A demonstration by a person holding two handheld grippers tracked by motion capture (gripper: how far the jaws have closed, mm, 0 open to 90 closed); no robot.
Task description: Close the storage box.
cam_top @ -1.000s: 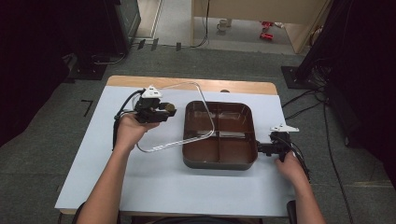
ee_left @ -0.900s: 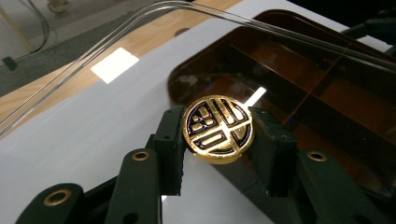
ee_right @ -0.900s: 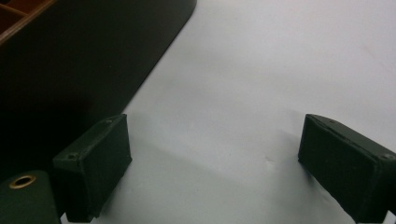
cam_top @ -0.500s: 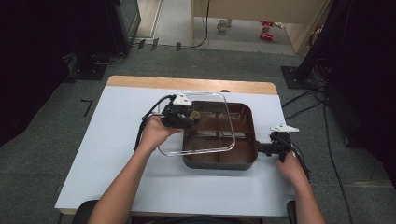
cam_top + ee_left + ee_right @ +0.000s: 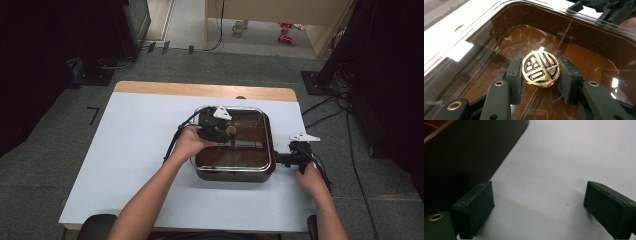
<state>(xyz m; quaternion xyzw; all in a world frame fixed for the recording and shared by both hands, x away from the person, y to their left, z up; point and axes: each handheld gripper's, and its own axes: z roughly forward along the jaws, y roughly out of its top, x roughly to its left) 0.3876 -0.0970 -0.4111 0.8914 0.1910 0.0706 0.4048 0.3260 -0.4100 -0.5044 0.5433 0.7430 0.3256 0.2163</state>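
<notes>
The round gold-and-black knob (image 5: 540,68) of the clear glass lid (image 5: 252,116) is clamped by the left gripper (image 5: 540,75), the lid resting on the dark brown square divided pan (image 5: 235,172). The right gripper (image 5: 539,207) is held wide apart beside the pan, gripping nothing.

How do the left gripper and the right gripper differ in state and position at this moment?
The left gripper is shut on the gold knob of the glass lid; the right gripper is open and holds nothing. The left sits above the brown pan; the right rests on the white table beside the pan's right side. Both have black jaws.
</notes>
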